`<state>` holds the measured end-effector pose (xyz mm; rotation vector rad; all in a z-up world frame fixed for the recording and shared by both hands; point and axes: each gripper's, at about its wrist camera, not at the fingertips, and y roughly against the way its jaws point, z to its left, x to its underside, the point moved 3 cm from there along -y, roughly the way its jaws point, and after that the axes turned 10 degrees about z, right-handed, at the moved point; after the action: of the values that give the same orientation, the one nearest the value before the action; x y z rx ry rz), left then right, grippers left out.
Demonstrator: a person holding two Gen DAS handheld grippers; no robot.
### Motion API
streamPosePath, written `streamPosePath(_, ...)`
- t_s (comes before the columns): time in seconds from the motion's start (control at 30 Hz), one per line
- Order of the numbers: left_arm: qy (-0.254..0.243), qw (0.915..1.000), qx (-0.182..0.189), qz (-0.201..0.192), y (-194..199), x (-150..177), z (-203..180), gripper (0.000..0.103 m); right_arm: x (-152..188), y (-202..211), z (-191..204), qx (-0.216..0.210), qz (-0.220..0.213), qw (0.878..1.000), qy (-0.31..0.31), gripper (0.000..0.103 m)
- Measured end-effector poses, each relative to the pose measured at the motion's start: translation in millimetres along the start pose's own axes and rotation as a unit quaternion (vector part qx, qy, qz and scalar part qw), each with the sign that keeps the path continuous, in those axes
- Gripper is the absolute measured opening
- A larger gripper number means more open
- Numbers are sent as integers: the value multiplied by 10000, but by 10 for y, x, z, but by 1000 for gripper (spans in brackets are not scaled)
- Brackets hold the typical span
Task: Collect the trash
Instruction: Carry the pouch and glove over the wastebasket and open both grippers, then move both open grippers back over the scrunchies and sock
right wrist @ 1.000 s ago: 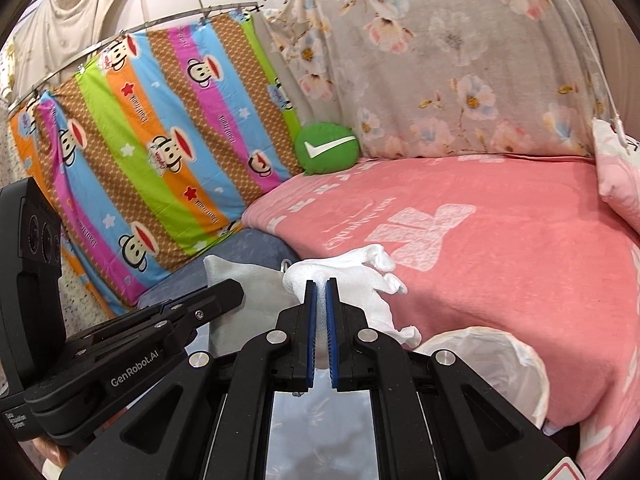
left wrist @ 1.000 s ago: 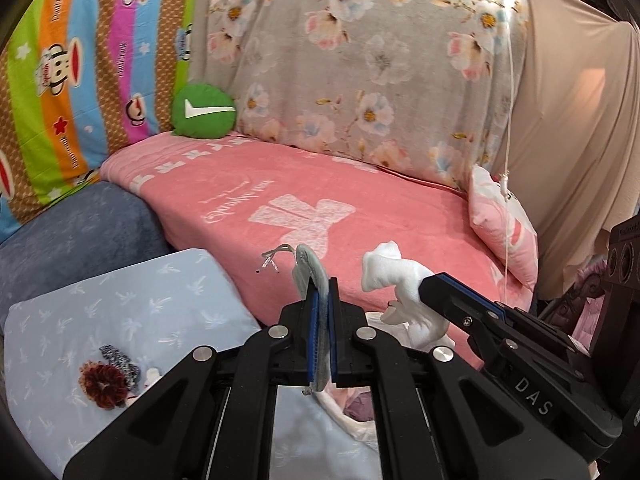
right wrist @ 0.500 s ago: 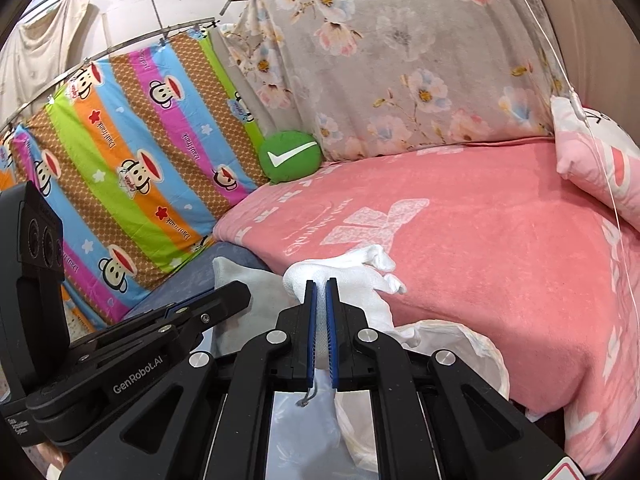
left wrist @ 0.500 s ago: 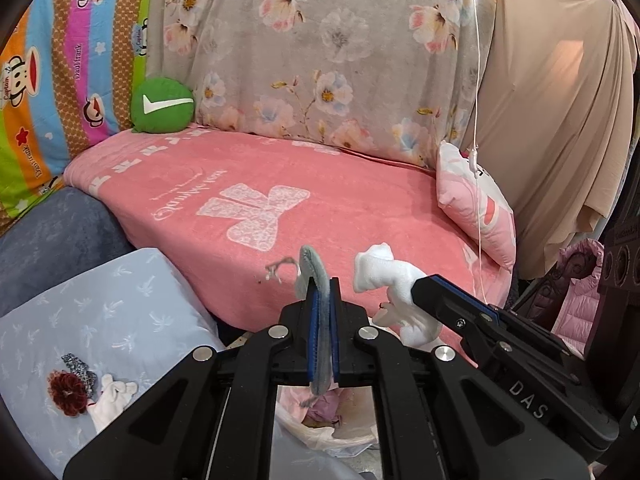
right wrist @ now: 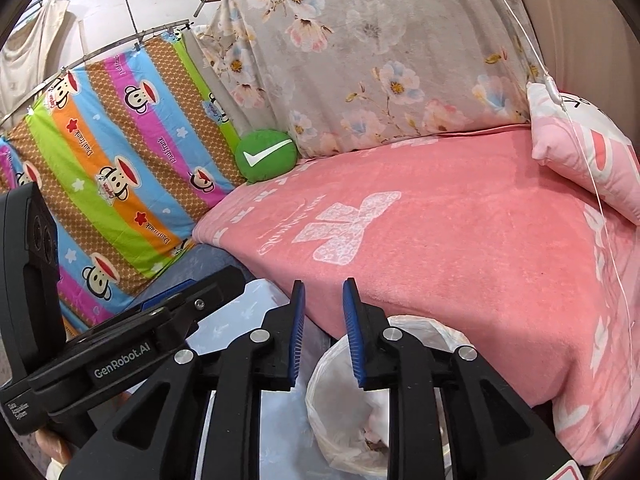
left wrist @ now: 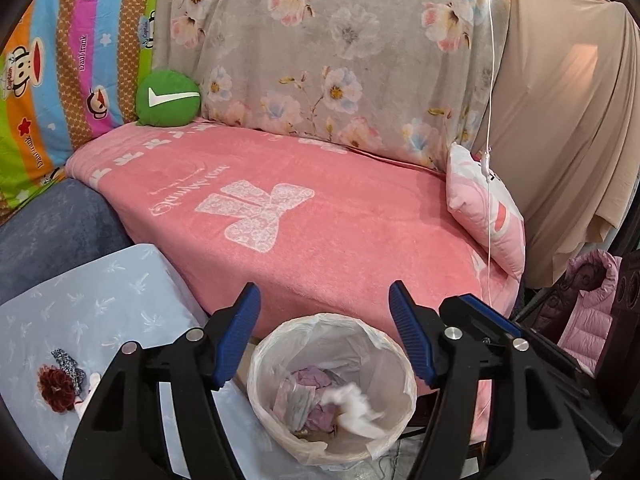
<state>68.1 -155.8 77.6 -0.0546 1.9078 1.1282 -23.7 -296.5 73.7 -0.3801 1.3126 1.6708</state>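
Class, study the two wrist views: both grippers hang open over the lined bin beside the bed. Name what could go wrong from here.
1. The white tissue looks blurred, seemingly mid-fall; being light, it might catch on the liner's rim.
2. The left gripper and right gripper, whose jaws have just been opening, hover close over the bin; lowering either could snag the loose liner and tip it.

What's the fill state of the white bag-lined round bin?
Partly full. The white bag-lined round bin holds crumpled white tissue and pinkish paper scraps near its bottom; the liner walls above them are bare.
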Motion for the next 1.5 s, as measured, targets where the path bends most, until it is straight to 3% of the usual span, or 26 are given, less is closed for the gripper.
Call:
streamPosePath(0.37,78,9997,-246,-30,25,17,137,64,47,-61,166,-38,48,9999,139,30)
streamPosePath(0.87,387,9983,-440,-42,133,191,478,64,241,-251,529,-175,370,9983,426,30)
streamPosePath(1.17,809,9942,-705,68,209,407,925,64,477,-497,965,-384,715,9941,719,30)
streamPosePath(1.5,1331,9841,-1161,208,335,746,1534,64,797,-814,1505,-614,1129,9856,1096,30)
